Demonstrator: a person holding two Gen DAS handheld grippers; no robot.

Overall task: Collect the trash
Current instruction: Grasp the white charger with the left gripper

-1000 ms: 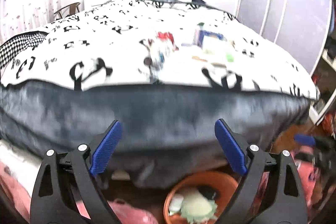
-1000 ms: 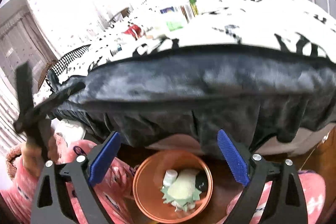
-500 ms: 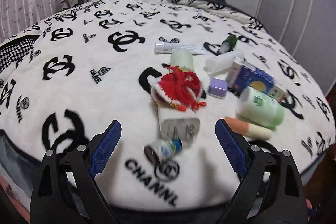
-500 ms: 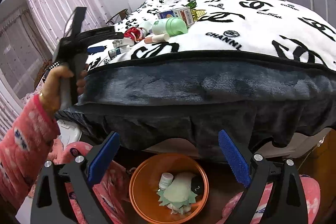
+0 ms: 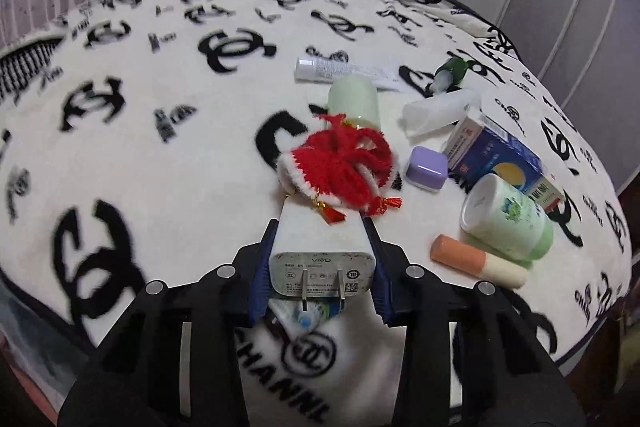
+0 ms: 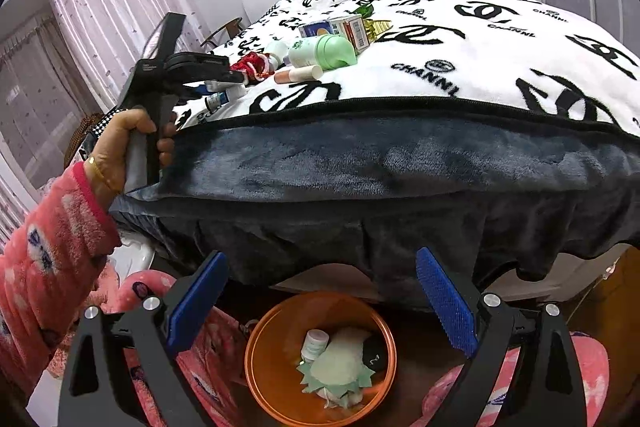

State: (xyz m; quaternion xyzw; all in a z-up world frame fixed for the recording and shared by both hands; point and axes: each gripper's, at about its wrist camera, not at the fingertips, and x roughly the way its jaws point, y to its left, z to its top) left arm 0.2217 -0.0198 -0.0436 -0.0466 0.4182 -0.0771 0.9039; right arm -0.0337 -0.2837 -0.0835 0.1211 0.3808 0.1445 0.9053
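Note:
A white plug-in charger (image 5: 320, 247) lies on the bed blanket (image 5: 160, 155), its two prongs facing me. My left gripper (image 5: 320, 227) is closing on it, and the blue pads (image 5: 260, 275) touch both of its sides. A red knitted ornament (image 5: 340, 163) rests on the charger's far end, and a small tube (image 5: 308, 315) lies under its near end. My right gripper (image 6: 322, 259) stands open with nothing between its fingers, above an orange bin (image 6: 264, 379) holding a green paper wad (image 6: 336, 367) and a small bottle (image 6: 316, 341). The left gripper (image 6: 224, 77) shows there in a hand (image 6: 128, 135).
Beside the charger on the blanket lie a green jar (image 5: 508, 223), an orange-and-cream stick (image 5: 476, 261), a purple case (image 5: 426, 167), a blue box (image 5: 496, 155), a white tube (image 5: 344, 71) and a clear bottle (image 5: 440, 111). A dark blanket edge (image 6: 400, 167) overhangs the bin.
My left gripper swung from the bed's edge over the blanket to the charger, then narrowed from wide open onto its sides. The right gripper stayed over the bin.

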